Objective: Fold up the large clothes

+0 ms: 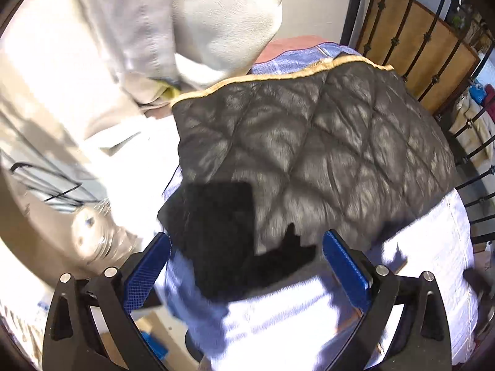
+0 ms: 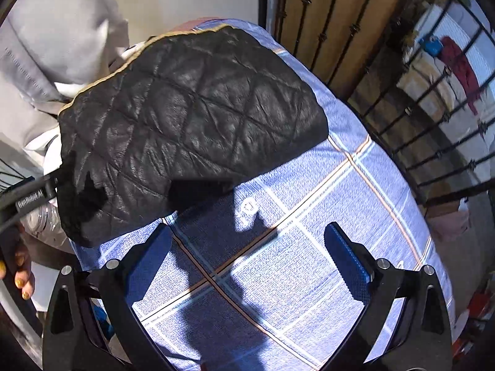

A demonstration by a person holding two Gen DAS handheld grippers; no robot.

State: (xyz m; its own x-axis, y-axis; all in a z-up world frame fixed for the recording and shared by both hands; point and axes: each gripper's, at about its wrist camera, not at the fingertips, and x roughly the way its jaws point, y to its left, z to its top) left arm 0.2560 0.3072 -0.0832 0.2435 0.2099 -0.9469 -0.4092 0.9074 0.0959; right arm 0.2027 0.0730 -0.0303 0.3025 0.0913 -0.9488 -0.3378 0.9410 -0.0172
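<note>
Toward twelve o'clock on the checked bed [image 2: 324,247] lay the quilted jacket [image 2: 191,117], folded compact; both the left gripper [image 1: 246,266] and right gripper [image 2: 249,258] hung released, empty, likely between folds.

Left wrist view is motion-smeared: the plastic bottle [image 1: 92,235] at eight o'clock blurs badly. The black quilted jacket [image 2: 185,117] hides the bedsheet [image 2: 309,247] beneath, top left.
</note>
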